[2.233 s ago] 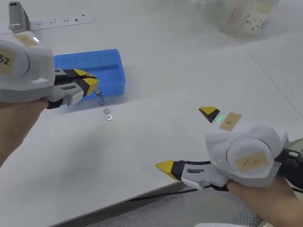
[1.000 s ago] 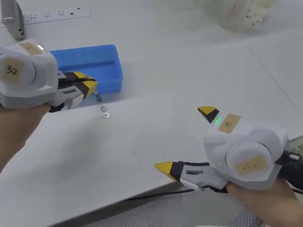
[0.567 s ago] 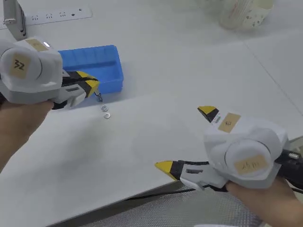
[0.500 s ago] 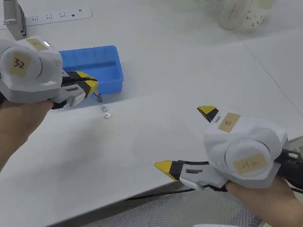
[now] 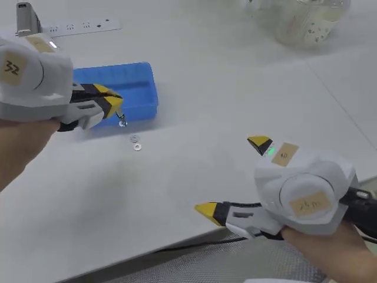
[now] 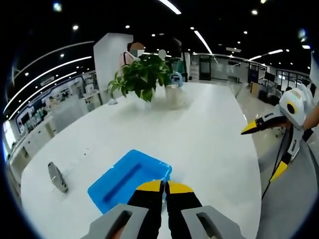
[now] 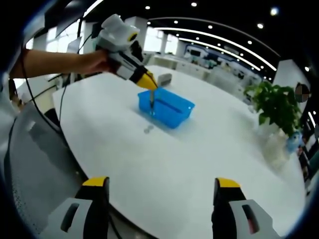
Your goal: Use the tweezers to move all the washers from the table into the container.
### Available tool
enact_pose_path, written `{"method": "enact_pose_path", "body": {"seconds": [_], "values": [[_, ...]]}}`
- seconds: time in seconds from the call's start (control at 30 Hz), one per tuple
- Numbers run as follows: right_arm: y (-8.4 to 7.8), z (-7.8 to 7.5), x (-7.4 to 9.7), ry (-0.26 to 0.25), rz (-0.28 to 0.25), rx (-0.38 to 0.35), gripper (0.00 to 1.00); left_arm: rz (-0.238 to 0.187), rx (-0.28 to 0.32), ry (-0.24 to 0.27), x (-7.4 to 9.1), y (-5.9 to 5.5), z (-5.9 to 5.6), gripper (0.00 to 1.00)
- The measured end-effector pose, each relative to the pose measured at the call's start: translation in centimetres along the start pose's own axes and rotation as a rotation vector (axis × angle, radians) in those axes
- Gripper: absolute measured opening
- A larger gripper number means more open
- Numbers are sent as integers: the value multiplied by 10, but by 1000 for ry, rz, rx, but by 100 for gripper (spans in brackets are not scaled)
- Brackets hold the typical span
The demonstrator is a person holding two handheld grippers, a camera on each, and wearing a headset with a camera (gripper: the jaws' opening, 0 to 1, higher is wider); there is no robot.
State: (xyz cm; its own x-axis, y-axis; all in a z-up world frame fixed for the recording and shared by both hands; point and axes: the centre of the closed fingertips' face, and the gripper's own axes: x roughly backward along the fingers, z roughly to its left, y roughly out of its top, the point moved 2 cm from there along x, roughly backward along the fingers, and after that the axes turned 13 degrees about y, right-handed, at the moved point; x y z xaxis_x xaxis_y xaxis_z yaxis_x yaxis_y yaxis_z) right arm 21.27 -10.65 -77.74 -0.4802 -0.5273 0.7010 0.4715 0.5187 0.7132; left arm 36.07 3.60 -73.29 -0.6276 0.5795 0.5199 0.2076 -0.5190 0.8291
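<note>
My left gripper is shut on thin metal tweezers that point down at the table, just in front of the blue container. Whether the tips hold a washer I cannot tell. Two small washers lie on the white table a little right of the tweezer tips. In the right gripper view the tweezers hang by the container, with the washers nearer me. My right gripper stands open near the table's front edge, holding nothing. The left gripper view has its jaws closed over the container.
A white power strip and a grey block lie at the back left. A clear jar stands at the back right. A potted plant sits farther along the table. The table's front edge runs below my right gripper.
The head view has shifted a little. The left gripper with the tweezers has edged slightly away from the washers toward the container. The right gripper has stayed open in place.
</note>
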Motion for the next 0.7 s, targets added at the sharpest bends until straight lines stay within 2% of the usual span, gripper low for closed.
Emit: {"method": "enact_pose_path", "body": {"seconds": [0.4,0.7], "values": [[0,0,0,-4,3,5,84,-22,-25,11,17,11,9,0],[-2,-2,0,-14,10,4,84,-38,-58,15,16,20,18,0]]}}
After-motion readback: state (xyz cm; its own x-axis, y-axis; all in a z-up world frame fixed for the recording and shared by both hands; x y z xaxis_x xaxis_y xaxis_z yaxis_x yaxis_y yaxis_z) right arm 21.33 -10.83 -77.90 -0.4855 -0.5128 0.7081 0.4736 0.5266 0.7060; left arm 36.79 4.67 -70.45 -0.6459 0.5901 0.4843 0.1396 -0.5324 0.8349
